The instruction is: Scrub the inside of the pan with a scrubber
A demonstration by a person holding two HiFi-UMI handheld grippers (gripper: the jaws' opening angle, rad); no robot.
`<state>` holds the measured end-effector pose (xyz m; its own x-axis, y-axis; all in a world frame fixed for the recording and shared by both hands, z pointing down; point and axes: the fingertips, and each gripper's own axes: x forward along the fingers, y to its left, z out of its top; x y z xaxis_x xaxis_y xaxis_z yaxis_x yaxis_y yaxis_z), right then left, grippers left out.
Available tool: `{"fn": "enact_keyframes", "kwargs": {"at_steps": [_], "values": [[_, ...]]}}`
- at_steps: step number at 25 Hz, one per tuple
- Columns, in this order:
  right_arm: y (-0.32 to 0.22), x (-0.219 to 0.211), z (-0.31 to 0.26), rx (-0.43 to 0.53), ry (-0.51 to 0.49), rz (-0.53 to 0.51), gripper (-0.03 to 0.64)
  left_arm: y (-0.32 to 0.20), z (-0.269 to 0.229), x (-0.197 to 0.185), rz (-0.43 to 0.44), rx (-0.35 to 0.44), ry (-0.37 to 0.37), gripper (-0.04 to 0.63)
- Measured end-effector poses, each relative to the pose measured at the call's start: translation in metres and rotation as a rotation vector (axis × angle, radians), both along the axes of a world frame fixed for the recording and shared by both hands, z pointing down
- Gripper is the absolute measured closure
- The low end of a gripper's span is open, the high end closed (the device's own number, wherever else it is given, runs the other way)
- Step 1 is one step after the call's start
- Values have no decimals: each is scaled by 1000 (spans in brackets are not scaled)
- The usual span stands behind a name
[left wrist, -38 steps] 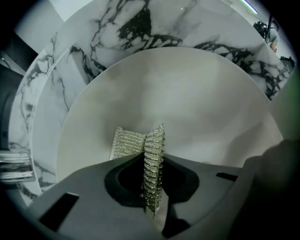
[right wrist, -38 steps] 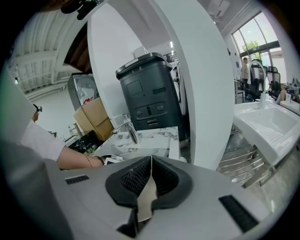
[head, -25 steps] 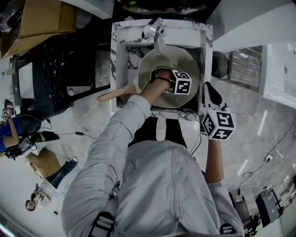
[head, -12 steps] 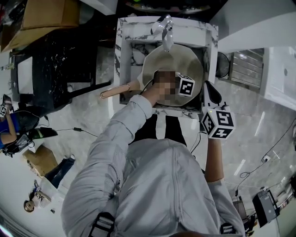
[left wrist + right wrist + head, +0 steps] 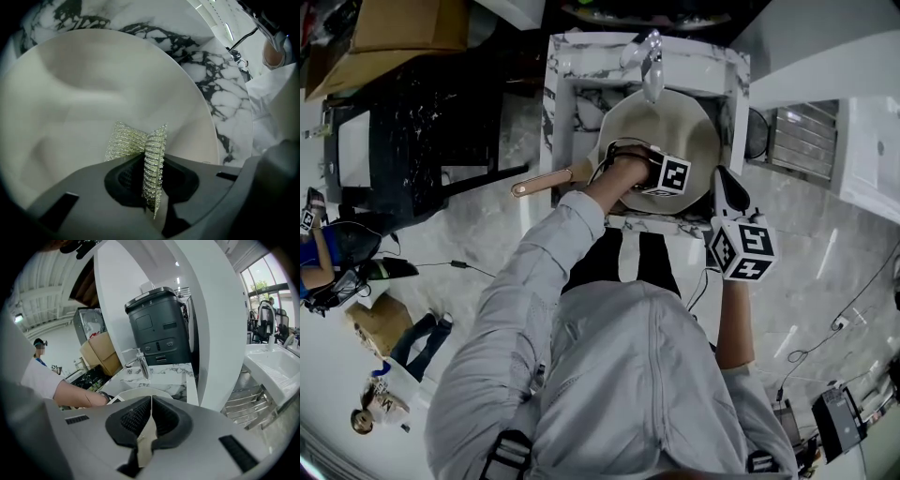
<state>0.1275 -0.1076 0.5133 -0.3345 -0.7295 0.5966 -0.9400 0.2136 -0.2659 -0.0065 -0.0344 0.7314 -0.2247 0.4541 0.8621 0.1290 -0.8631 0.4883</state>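
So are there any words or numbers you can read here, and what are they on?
No words or numbers can be read.
Cube on the left tongs: only black-and-white square patterns, no letters.
Cube on the right tongs: the same.
Dark bin: a small mark near its top, too small to read.

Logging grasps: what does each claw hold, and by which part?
Left claw pinches the mesh scrubber at its bunched middle; right claw is shut, empty.

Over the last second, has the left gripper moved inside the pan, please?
Yes. Against the faucet, the left gripper has slid left across the pan, toward its handle, scrubber clamped.
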Motion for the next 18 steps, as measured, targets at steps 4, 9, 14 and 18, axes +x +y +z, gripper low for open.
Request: {"fn": "enact_keyframes", "kwargs": {"at_steps": [4,9,14,18], "values": [[2,-3,-3,7,0,2,578,-8,-2,-22,9,30,-80,529],[1,-4,-7,17,8,10,578,-22,-1,-23,-10,59,-64,529],[4,5,-7,15,6,34,578,-53,-1,-25,-105,143,-47,529],[6,11,-5,14,7,39,578,-95,7,-16,-201,310,22,529]]}}
